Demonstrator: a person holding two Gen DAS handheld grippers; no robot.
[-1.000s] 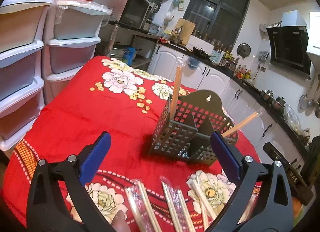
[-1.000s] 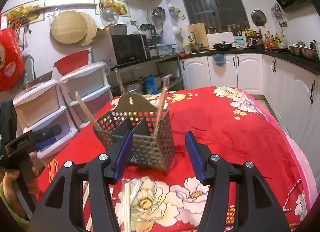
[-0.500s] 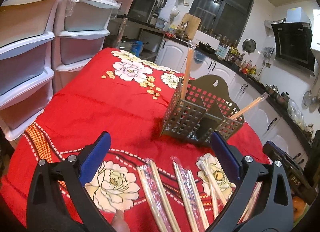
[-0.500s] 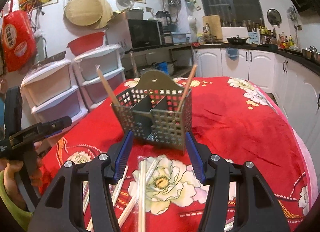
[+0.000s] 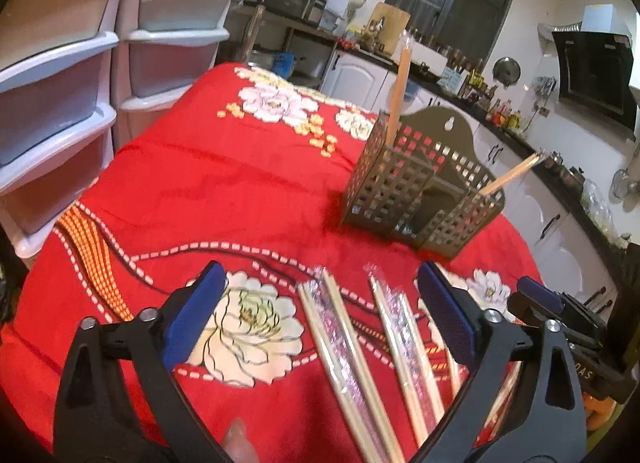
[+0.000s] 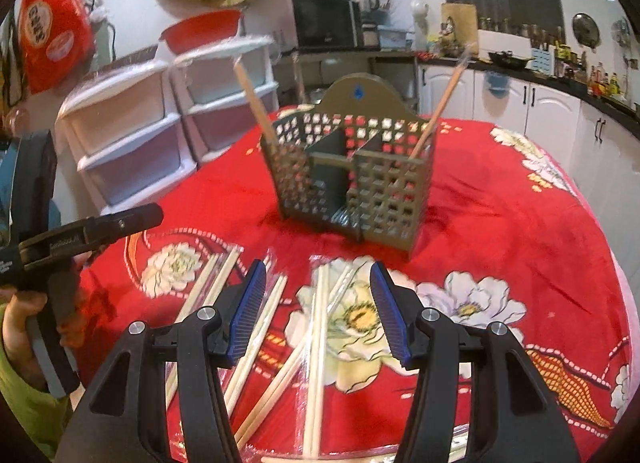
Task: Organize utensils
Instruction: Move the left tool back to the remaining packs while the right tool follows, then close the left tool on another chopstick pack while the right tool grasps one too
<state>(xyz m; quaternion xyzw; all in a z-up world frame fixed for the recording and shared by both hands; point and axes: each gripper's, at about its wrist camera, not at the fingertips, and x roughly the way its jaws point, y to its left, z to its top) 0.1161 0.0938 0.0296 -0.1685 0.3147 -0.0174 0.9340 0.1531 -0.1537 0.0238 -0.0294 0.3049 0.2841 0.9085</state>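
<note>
A dark perforated utensil caddy (image 5: pixel 420 187) (image 6: pixel 356 179) stands on the red floral tablecloth, with one wrapped chopstick pair leaning out at each side. Several plastic-wrapped chopstick pairs (image 5: pixel 344 347) (image 6: pixel 316 343) lie loose on the cloth in front of it. My left gripper (image 5: pixel 320 315) hovers over those pairs, its jaws wide and closing, the pads clear of them. My right gripper (image 6: pixel 318 307) hangs above another pair, jaws partly apart, nothing pressed between them. The left gripper (image 6: pixel 132 219) also shows at the left edge of the right wrist view.
White plastic drawer units (image 5: pixel 60 75) stand beside the table's left side. Kitchen cabinets and a counter (image 6: pixel 540 103) run behind it. A person's hand in a green sleeve (image 6: pixel 20 323) holds the left tool. The table edge (image 6: pixel 624 283) curves away at the right.
Both grippers have sunk and come closer to the loose chopstick pairs, which now lie under the jaws. The left jaws have narrowed slightly. The caddy has not moved.
</note>
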